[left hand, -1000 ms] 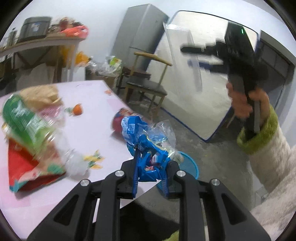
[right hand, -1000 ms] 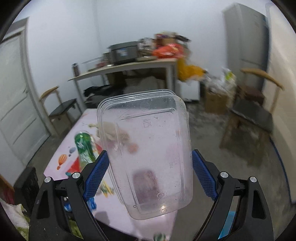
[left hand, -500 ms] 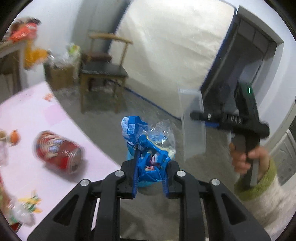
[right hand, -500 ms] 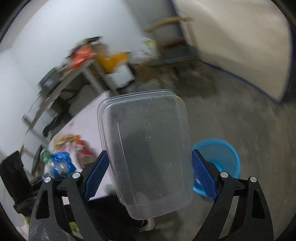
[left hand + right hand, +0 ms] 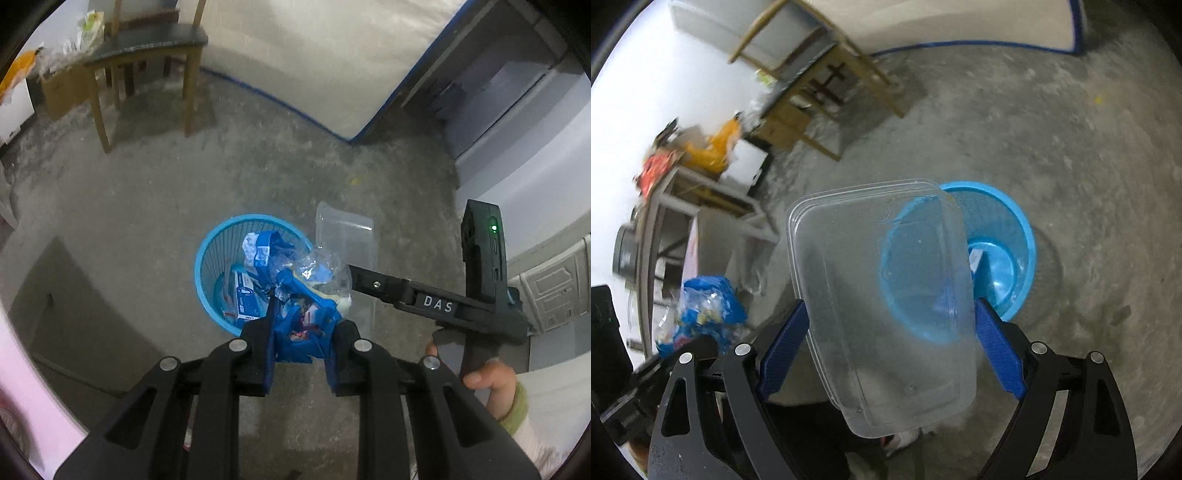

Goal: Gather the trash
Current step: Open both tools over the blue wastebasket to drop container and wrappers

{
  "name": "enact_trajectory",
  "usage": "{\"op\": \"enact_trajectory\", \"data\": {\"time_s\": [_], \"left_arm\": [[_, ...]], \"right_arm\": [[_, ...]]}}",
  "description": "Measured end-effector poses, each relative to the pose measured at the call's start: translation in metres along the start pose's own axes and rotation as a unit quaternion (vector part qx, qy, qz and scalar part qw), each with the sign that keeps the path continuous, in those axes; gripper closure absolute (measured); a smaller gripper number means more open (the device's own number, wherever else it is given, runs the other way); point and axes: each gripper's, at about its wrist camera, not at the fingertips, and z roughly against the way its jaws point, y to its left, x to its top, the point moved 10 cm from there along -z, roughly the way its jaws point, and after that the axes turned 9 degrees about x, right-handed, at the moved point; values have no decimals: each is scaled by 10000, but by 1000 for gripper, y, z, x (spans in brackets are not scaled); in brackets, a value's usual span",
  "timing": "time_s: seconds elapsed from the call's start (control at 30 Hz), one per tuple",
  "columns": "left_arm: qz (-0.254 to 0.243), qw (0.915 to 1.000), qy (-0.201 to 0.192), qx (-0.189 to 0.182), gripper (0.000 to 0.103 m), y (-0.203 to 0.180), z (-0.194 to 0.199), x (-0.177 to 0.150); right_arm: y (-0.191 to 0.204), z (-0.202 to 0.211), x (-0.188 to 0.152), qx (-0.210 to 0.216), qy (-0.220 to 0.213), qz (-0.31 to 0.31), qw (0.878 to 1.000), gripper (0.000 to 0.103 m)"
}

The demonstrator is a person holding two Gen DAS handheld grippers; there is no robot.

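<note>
My left gripper (image 5: 300, 332) is shut on a crumpled blue and clear plastic wrapper (image 5: 295, 273) and holds it above a round blue mesh bin (image 5: 210, 258) on the concrete floor. The bin has some blue packaging in it. My right gripper (image 5: 886, 343) is shut on a clear plastic food container (image 5: 879, 295), held over the near left rim of the bin (image 5: 1019, 229). The container (image 5: 345, 236) shows in the left wrist view just right of the bin. The wrapper (image 5: 705, 306) shows at lower left in the right wrist view.
A wooden chair (image 5: 144, 48) stands on the floor beyond the bin. A pink table edge (image 5: 22, 387) is at the left. A mattress (image 5: 314, 55) leans on the far wall. A cluttered side table (image 5: 676, 177) stands to the left.
Both grippers have swung away from the pink table and tilted down over the blue bin, each still holding its trash. The bin now sits right under them.
</note>
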Motion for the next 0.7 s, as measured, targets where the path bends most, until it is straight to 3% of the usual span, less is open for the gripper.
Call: {"op": "enact_trajectory", "data": {"time_s": [0.1, 0.17, 0.2, 0.33, 0.7], "left_arm": [[-50, 10000, 23, -7, 78, -8, -24, 13], [60, 9999, 89, 18, 51, -8, -36, 23], [182, 9998, 106, 55, 46, -7, -40, 26], [405, 9989, 121, -208, 41, -4, -38, 30], [416, 9988, -229, -109, 40, 10, 6, 11]], "right_arm": [[-21, -18, 16, -10, -57, -256, 9997, 15], [-36, -24, 21, -42, -75, -384, 9992, 11], [-45, -30, 23, -84, -67, -487, 9988, 11], [-70, -48, 22, -355, 96, -623, 9974, 11], [-82, -31, 6, -812, -3, -393, 9959, 11]]}}
